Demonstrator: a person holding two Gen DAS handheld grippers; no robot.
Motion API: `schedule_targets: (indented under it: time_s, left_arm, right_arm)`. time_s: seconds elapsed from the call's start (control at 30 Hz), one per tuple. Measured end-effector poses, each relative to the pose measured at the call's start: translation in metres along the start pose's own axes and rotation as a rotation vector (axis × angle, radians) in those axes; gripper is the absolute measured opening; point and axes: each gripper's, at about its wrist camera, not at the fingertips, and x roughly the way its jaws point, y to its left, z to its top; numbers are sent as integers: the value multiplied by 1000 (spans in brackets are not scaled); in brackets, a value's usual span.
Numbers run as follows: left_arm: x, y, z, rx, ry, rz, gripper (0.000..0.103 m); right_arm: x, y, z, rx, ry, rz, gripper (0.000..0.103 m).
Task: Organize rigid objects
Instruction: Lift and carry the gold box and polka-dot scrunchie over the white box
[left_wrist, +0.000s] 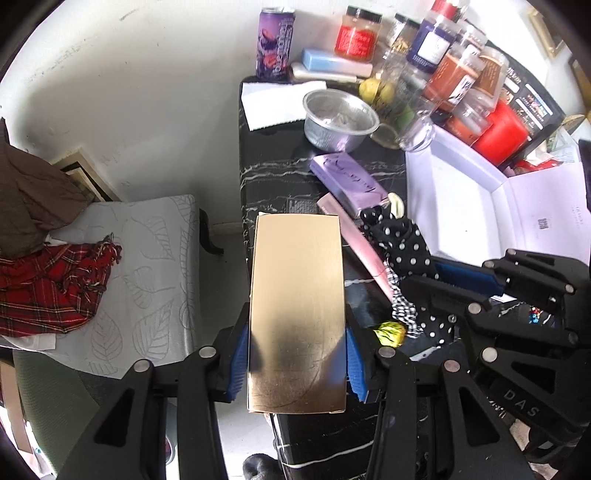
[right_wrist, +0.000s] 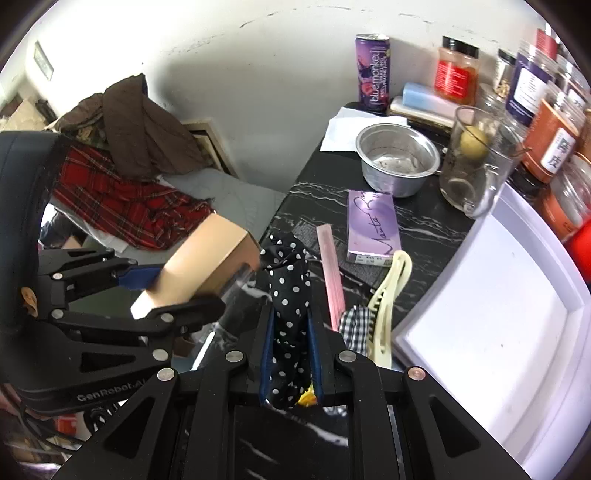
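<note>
A black marble-patterned table (left_wrist: 273, 173) fills the middle of both views, with a grey leaf-print cushion (left_wrist: 147, 266) to its left carrying a red plaid cloth (left_wrist: 48, 288) and a brown garment (right_wrist: 144, 129). On the right side of the table lies an open white box (right_wrist: 491, 291), its lid (left_wrist: 546, 218) folded back to the right. Jars (left_wrist: 454, 74) crowd the far right corner, beside a glass jug (right_wrist: 476, 162) and a metal bowl (right_wrist: 399, 158); a purple can (right_wrist: 373, 74) stands at the far edge near a white napkin (left_wrist: 273, 103).

The left gripper (left_wrist: 297, 358) is clamped on a gold box (left_wrist: 297, 306), blue pads pressing its two long sides; the box is held at the near left edge of the table, pointing away. The right gripper (right_wrist: 291, 354) is closed narrowly on a black polka-dot cloth (right_wrist: 290, 280), which bunches up between its fingers at the near middle of the table.

A purple box (right_wrist: 373, 225) lies flat in the middle, with a pink strip (right_wrist: 330, 273) just left of it. A cream hair clip (right_wrist: 388, 299) rests near the white box, touching a checked cloth (right_wrist: 354, 325). A small yellow object (left_wrist: 389, 332) sits under the polka-dot cloth.
</note>
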Motion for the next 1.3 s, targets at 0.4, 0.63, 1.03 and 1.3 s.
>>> schedule_targets:
  time_s: [0.4,0.63,1.03,1.3]
  left_arm:
    - [-38,-29,0,71,-59,-21,44]
    - [-49,-52,-3,103,-72,-31,44]
    - [-55,-83,0,131,-84,-37,44]
    - [-52,-106,13,163,-90,-53,44]
  right_arm:
    - [-42,-1,-20,44,-46,-26,17]
    - [-60,-11,-32,87,-58,-53,17]
    - [-77,-33,-49,143,-62,-85,17]
    - [-86,-54,-55,179,-62,-121,17]
